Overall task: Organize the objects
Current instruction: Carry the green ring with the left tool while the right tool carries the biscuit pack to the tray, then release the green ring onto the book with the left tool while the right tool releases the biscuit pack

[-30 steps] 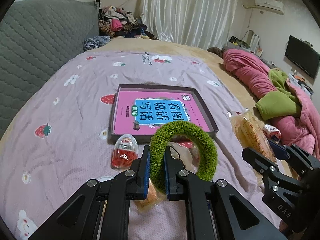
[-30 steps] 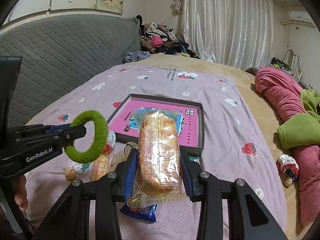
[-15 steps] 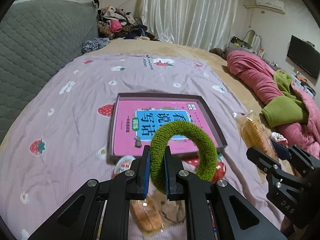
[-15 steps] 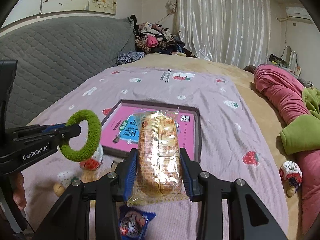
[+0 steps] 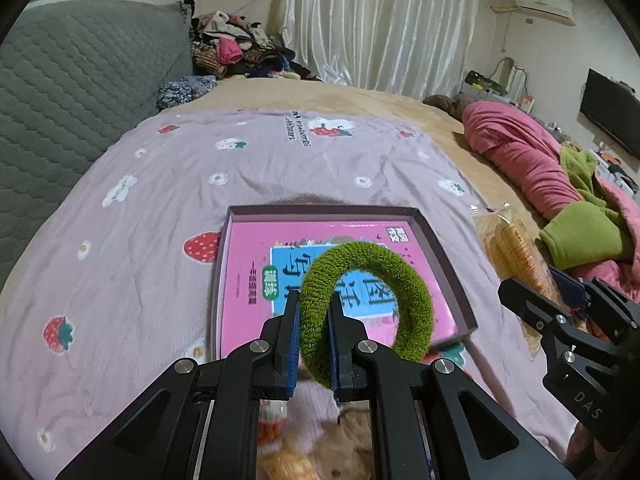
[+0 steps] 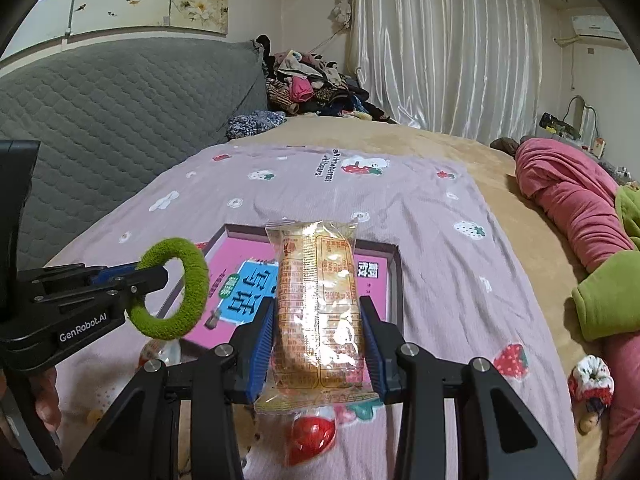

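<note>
My left gripper (image 5: 313, 316) is shut on a fuzzy green hair ring (image 5: 372, 304) and holds it above the near edge of a shallow dark tray (image 5: 440, 240) with a pink book (image 5: 248, 280) in it. My right gripper (image 6: 318, 320) is shut on a clear-wrapped bread pack (image 6: 318, 300), also above the tray's near edge (image 6: 394, 280). The ring (image 6: 176, 292) and left gripper (image 6: 148, 276) show at left in the right wrist view. The bread pack (image 5: 516, 256) and right gripper (image 5: 560, 304) show at right in the left wrist view.
A red-and-white egg toy (image 6: 312, 436) lies on the strawberry-print sheet (image 5: 120, 240) below the bread; another egg toy (image 6: 156, 352) lies by the tray's near left corner. A pink and green quilt (image 5: 540, 168) is on the right. A grey headboard (image 5: 60, 92) is on the left.
Both grippers have moved forward with their loads, from over the loose items on the sheet to over the near edge of the tray.
</note>
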`<state>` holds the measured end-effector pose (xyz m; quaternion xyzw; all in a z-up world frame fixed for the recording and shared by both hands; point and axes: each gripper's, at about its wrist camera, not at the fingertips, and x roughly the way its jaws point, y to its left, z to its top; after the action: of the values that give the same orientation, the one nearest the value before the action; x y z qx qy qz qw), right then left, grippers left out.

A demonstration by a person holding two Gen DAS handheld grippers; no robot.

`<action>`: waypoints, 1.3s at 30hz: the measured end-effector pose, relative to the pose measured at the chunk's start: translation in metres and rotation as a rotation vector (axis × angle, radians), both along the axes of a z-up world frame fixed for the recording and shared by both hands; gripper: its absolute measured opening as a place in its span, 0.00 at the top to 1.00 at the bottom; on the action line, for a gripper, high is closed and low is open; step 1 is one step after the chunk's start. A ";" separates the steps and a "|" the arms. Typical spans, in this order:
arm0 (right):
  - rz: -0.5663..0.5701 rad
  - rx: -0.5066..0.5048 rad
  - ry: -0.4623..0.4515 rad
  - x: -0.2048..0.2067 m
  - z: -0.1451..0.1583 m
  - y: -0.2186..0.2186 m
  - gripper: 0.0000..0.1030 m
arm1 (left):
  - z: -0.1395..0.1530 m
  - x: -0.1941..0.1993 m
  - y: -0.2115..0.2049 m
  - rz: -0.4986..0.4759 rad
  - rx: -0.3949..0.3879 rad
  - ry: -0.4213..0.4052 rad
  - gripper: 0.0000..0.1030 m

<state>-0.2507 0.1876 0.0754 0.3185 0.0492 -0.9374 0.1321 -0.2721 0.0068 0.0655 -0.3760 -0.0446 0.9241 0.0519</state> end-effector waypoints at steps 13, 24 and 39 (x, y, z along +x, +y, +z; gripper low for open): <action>-0.008 0.010 -0.031 -0.066 -0.016 -0.003 0.60 | -0.014 -0.066 -0.012 0.035 0.003 -0.033 0.88; -0.016 0.010 -0.086 -0.120 -0.048 0.002 0.60 | -0.032 -0.119 -0.024 0.074 0.001 -0.068 0.88; -0.022 0.020 -0.141 -0.167 -0.106 0.002 0.60 | -0.081 -0.177 -0.033 0.098 -0.067 -0.160 0.88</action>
<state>-0.4174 0.1900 -0.0303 0.3858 0.0456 -0.9134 0.1216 -0.4491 -0.0264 -0.0159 -0.4474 -0.0359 0.8936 -0.0099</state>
